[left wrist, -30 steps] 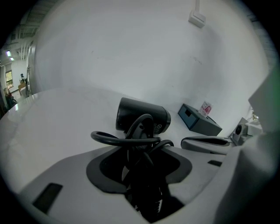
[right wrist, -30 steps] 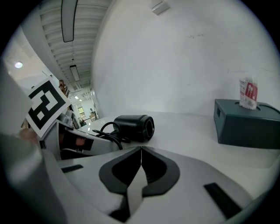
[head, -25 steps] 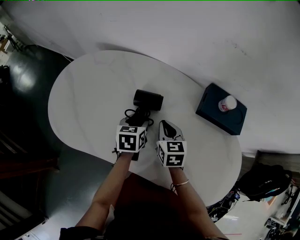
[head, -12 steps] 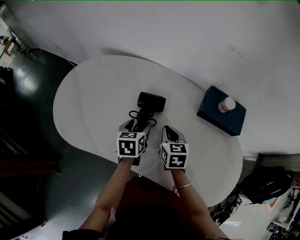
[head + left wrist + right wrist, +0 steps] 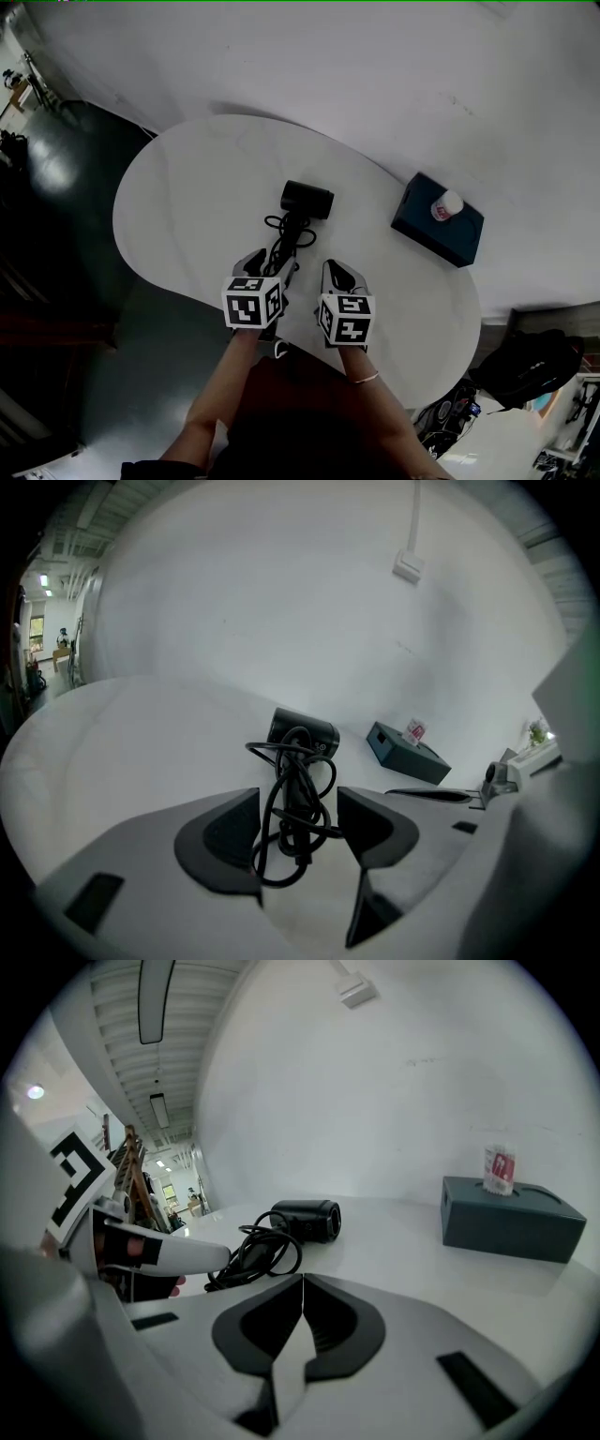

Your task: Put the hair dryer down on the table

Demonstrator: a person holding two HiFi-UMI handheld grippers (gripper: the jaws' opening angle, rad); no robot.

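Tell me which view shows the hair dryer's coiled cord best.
The left gripper view: the cord lies large and centred between the open jaws. The head view shows it as a small tangle from above; the right gripper view shows it low, sideways, partly hidden.

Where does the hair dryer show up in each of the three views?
Head view: hair dryer near centre, slightly high.
Left gripper view: hair dryer centre, cord looped over its handle.
Right gripper view: hair dryer centre, cord trailing left.
Shared landmark: dark box, right of it in all three.
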